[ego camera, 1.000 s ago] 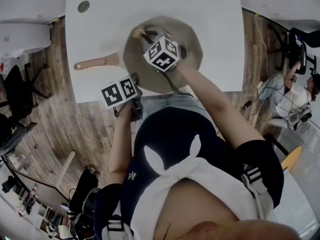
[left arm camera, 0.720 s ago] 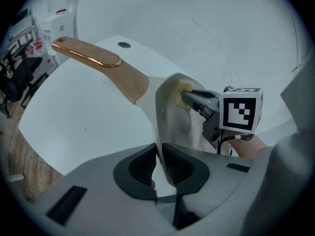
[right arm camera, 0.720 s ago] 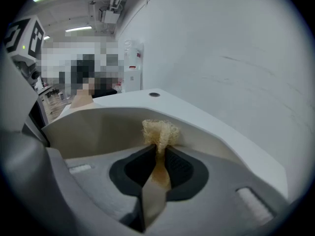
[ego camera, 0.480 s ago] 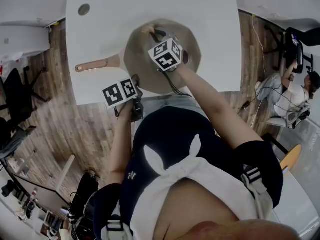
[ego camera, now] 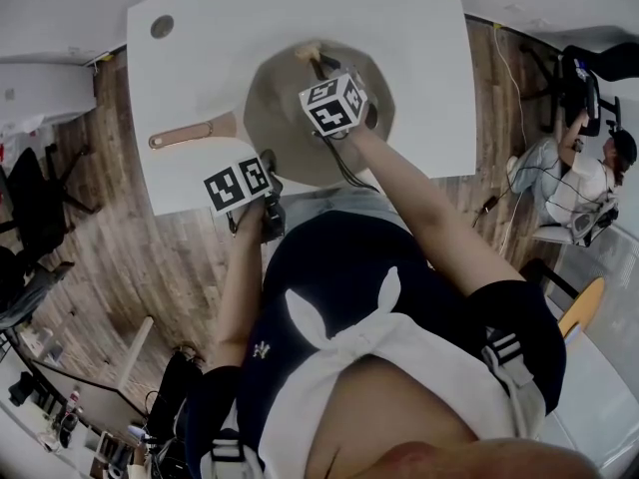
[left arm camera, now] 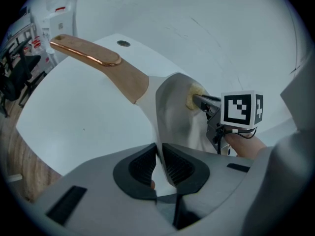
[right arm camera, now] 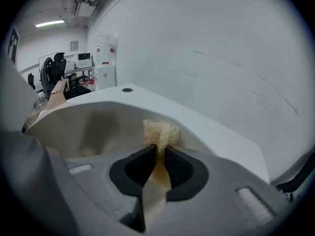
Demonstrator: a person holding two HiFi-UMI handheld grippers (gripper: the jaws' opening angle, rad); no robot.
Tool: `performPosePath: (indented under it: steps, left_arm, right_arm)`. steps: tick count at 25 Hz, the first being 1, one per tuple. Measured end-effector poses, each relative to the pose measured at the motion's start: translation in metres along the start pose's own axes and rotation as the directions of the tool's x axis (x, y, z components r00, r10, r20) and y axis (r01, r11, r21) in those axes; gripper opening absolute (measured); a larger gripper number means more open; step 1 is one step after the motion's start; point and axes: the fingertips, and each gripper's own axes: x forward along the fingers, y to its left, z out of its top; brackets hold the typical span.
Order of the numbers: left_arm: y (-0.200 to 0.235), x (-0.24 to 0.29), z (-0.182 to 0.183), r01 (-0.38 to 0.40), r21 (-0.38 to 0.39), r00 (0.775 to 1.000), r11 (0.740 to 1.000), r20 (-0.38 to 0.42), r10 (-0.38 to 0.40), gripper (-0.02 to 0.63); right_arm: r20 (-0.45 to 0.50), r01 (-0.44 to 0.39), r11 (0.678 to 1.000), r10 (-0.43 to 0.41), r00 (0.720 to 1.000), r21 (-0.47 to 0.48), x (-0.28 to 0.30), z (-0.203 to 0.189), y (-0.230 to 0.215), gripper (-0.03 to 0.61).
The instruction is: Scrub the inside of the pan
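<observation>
There, the pan (ego camera: 285, 118) sat at the table's (ego camera: 399, 28) near edge, handle toward the left edge. The left gripper (left arm camera: 160, 151) clamped its near rim. The right gripper (right arm camera: 160, 156) pinched a scrub pad (right arm camera: 160, 131) at the far inner wall.

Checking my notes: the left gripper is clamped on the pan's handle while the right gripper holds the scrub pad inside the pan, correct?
Not quite: the left gripper view shows the left gripper clamped on the rim of the pan, its handle free. The right gripper does hold the scrub pad inside the pan.
</observation>
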Motion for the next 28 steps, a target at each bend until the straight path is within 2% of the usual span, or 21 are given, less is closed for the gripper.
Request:
performPosePath:
  steps: [7,18,24,28]
  left_arm:
    - [0.0,0.0,0.0,0.011,-0.015,1.0,1.0,-0.004,-0.011,0.041]
    - [0.004,-0.003,0.0,0.021,-0.045,1.0,0.999,0.019,-0.02,0.04]
    - [0.002,-0.004,-0.003,0.03,-0.076,0.999,0.997,0.031,-0.028,0.04]
    - [0.003,-0.005,-0.001,0.034,-0.103,0.999,0.994,0.041,-0.03,0.04]
  right_arm:
    - [-0.084,0.067,0.996,-0.063,0.994,0.052,-0.003,-0.008,-0.016,0.054]
    - [-0.189,0.135,0.991,-0.129,0.973,0.02,-0.008,-0.02,-0.023,0.054]
    - [-0.24,0.201,0.979,-0.2,0.95,-0.018,-0.022,-0.028,-0.035,0.054]
    - [-0.273,0.218,0.976,-0.213,0.938,-0.011,-0.027,-0.034,-0.041,0.054]
